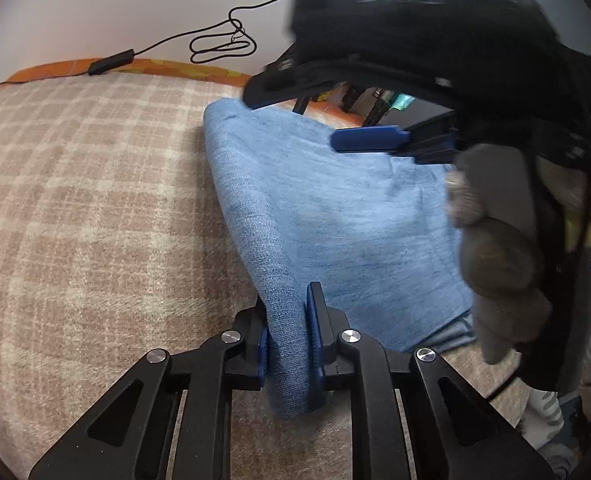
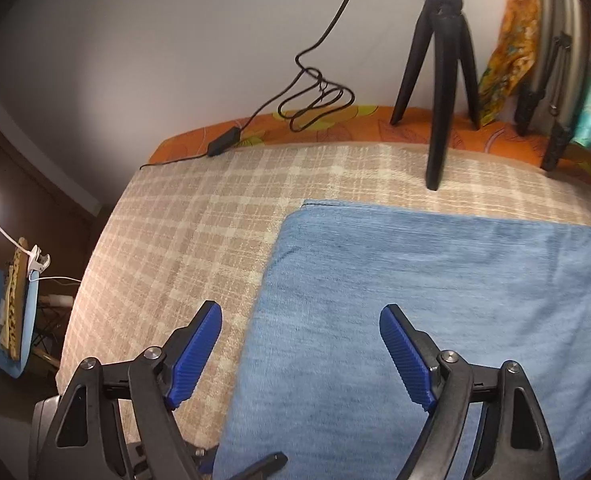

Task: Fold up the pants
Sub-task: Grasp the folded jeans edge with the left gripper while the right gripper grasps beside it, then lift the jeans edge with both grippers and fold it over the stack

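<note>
Denim-blue pants (image 2: pixel 435 300) lie folded flat on the checked bed cover (image 1: pixel 95 200), just in front of the tripod (image 2: pixel 441 80). Left gripper (image 1: pixel 287 344) jaws clench a fold edge; right gripper (image 2: pixel 299 356) jaws hang released above. Carry the pinched edge across evenly, keeping layers aligned.

Both wrist cameras sit low and close over a beige checked blanket (image 1: pixel 95 208), facing a white wall (image 2: pixel 175 40), and share the light blue denim pants (image 1: pixel 335 220), with the left view also catching the right gripper (image 1: pixel 295 116).
</note>
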`<state>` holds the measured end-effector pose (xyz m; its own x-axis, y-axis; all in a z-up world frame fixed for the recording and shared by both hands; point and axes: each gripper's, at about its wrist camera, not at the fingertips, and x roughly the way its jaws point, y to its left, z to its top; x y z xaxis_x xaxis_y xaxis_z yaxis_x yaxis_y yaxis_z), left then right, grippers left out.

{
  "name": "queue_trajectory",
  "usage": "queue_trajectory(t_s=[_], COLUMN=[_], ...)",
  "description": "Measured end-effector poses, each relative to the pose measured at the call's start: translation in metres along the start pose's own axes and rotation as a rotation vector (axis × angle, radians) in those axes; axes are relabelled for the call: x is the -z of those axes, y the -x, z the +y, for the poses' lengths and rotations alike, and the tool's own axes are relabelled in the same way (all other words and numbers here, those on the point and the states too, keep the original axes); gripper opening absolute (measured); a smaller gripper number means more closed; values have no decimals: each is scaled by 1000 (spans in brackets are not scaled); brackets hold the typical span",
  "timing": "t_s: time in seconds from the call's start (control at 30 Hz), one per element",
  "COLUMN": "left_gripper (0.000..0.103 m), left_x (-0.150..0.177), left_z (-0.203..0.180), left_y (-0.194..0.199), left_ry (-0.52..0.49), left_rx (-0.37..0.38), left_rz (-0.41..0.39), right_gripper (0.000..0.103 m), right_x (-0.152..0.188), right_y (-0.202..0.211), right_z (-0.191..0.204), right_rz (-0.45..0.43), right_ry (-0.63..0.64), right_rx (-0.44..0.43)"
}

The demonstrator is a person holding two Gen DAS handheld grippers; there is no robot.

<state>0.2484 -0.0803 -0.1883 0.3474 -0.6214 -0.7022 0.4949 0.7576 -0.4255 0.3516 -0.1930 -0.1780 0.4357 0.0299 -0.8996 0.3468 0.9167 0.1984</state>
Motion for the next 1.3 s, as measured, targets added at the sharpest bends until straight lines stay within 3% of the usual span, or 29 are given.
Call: queue_trajectory(t_s=[0.4, 0.8, 1.1, 1.17, 1.23, 1.3], left_gripper=[13, 12, 12, 12, 12, 14], left_x=[-8, -14, -14, -11, -11, -9], left_z=[-10, 2, -3, -10, -15, -17], left_y=[0, 12, 9, 11, 12, 13], left_ry=[-30, 3, -12, -20, -17, -16], left_rx=[23, 70, 60, 48, 37, 11], left_rz=[-23, -60, -59, -56, -55, -61], right_gripper=[72, 72, 61, 57, 37, 25], right_x=[-20, -26, -20, -18, -18, -19], right_y=[-47, -75, -97, -98, -95, -91], right_z=[22, 51, 64, 67, 65, 59], right_rz=[139, 228, 272, 261, 244, 225], right_ry=[119, 247, 346, 363, 359, 336], right_rx=[16, 141, 249, 267, 287, 279])
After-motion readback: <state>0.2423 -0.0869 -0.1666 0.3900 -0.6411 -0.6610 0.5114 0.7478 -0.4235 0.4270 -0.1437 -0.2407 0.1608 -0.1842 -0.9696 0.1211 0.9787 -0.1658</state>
